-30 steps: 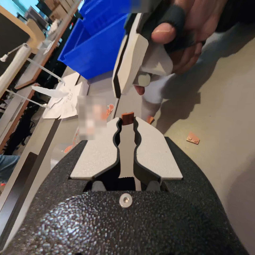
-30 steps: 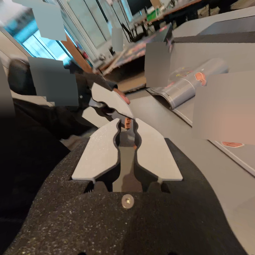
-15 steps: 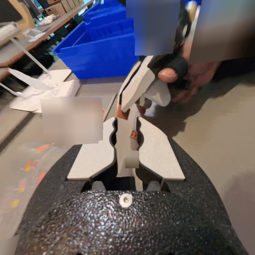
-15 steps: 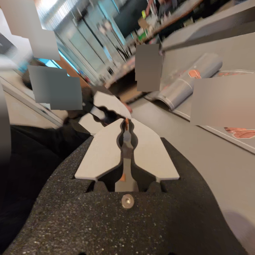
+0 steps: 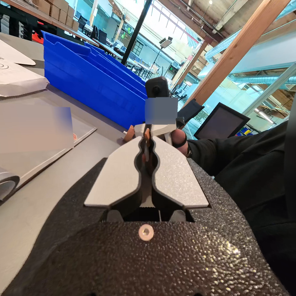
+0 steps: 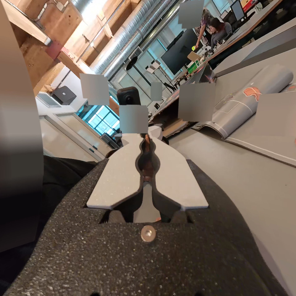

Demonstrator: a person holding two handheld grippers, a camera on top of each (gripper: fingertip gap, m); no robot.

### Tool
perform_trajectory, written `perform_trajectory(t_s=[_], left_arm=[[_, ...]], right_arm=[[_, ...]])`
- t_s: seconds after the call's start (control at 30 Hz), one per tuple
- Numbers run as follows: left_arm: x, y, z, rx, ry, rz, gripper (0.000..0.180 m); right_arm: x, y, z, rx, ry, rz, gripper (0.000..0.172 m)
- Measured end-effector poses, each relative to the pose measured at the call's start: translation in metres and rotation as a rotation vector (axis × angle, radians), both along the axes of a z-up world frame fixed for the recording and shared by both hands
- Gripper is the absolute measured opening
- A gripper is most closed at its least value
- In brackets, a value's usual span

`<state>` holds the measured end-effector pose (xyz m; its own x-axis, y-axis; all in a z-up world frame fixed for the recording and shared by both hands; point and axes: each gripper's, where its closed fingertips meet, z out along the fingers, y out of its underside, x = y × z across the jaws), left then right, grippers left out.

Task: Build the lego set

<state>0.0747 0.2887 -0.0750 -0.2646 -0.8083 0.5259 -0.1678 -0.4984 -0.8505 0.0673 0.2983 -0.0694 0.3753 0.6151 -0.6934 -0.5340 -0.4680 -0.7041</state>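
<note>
Your left claw [image 5: 147,141] is clenched on a thin orange-brown plate [image 5: 147,136], held edge-on at its tips. Your right claw [image 6: 147,141] faces it tip to tip and seems to pinch the same plate, though the pads are hard to see. Another orange-brown piece [image 5: 129,135] stands on the grey tabletop [image 5: 83,153] just left, near the blue bins [image 5: 89,80].

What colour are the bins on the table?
Bright blue bins; the left wrist view shows them best.
</note>
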Motion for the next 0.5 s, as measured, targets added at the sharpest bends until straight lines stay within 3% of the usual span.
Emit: perform_trajectory(t_s=[0.1, 0.3, 0.5], left_arm=[[-0.002, 0.001, -0.008, 0.036, 0.063, -0.022, 0.004], [-0.011, -0.006, -0.031, 0.25, 0.264, -0.101, 0.004], [-0.016, -0.008, -0.043, 0.373, 0.339, -0.129, 0.004]], right_arm=[[0.0, 0.001, -0.009, 0.013, -0.157, -0.011, 0.006], [-0.004, -0.005, -0.026, 0.103, -0.536, -0.003, 0.009], [-0.01, -0.011, -0.038, 0.077, -0.627, 0.055, 0.002]])
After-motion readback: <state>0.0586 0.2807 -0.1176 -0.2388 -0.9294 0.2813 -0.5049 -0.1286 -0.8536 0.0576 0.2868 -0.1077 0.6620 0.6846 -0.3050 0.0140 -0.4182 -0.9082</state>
